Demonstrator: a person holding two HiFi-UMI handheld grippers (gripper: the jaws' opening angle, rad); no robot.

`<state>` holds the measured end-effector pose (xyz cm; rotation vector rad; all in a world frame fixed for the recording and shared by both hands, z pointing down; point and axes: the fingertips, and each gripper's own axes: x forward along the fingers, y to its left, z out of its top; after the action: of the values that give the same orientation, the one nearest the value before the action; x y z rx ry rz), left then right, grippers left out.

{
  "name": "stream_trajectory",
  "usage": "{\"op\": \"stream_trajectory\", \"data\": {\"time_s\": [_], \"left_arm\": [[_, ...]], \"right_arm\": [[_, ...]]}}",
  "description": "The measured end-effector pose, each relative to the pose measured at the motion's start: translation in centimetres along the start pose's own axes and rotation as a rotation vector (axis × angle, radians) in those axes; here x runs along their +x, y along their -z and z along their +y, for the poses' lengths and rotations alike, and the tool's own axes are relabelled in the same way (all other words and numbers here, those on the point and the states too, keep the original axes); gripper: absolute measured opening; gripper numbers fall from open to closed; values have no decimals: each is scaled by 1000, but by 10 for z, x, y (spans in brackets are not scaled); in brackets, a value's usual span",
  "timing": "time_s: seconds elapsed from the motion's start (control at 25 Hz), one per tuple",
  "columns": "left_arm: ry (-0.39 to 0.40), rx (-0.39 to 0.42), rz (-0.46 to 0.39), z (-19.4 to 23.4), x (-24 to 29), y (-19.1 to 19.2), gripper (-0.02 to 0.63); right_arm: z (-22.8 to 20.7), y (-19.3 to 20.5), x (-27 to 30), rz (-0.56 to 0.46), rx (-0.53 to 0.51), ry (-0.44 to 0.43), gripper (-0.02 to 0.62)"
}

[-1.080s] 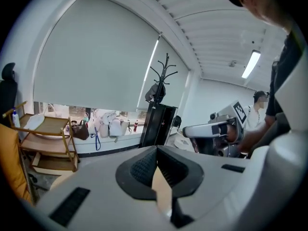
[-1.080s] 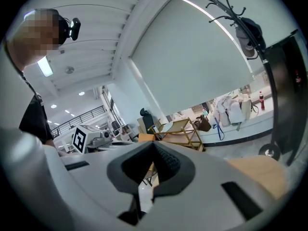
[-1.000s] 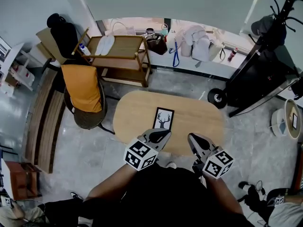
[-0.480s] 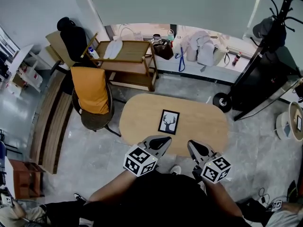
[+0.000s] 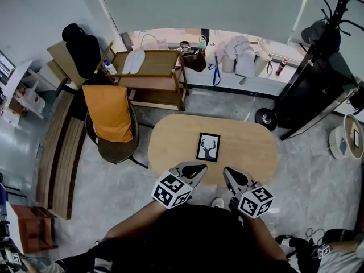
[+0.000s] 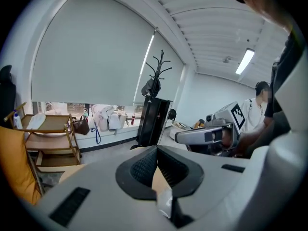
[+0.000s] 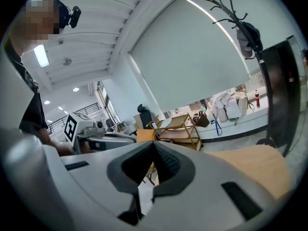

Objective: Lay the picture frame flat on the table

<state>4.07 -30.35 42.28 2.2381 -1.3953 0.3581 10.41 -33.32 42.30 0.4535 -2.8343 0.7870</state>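
A slatted bench [image 5: 54, 152] lines the left wall in the head view. Beside it is a chair [image 5: 116, 144] draped in an orange cloth [image 5: 107, 114]. Behind the chair stands a wooden cart [image 5: 151, 75], and bags [image 5: 239, 58] crowd the window ledge beyond it.

At centre, the frame [image 5: 209, 147] lies flat near the middle of the oval table [image 5: 170, 147], its deer picture facing up.

The left gripper [image 5: 199, 167] hovers over the table's near rim, a little left of the frame and short of it, not touching. Its own view shows the jaws pressed together with nothing between them. The marker cube [image 5: 170, 191] sits at its rear, close to the person's dark sleeve.

The right gripper [image 5: 227, 171] hangs alongside, just right of the frame and likewise clear of it. Its jaws are closed tight and empty, and the two grippers' tips angle slightly toward each other.

On the right of the room, a black cabinet [image 5: 315, 92] stands on the grey floor, with a coat rack [image 5: 335, 10] rising behind it.
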Motion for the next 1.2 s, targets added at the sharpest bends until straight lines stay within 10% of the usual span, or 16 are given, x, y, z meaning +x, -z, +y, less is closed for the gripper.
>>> {"op": "stream_trajectory", "data": {"time_s": [1.2], "left_arm": [[4,-13,-11,14,-21,11,5]], "right_arm": [[12,8,11,0,-1,46,0]]}}
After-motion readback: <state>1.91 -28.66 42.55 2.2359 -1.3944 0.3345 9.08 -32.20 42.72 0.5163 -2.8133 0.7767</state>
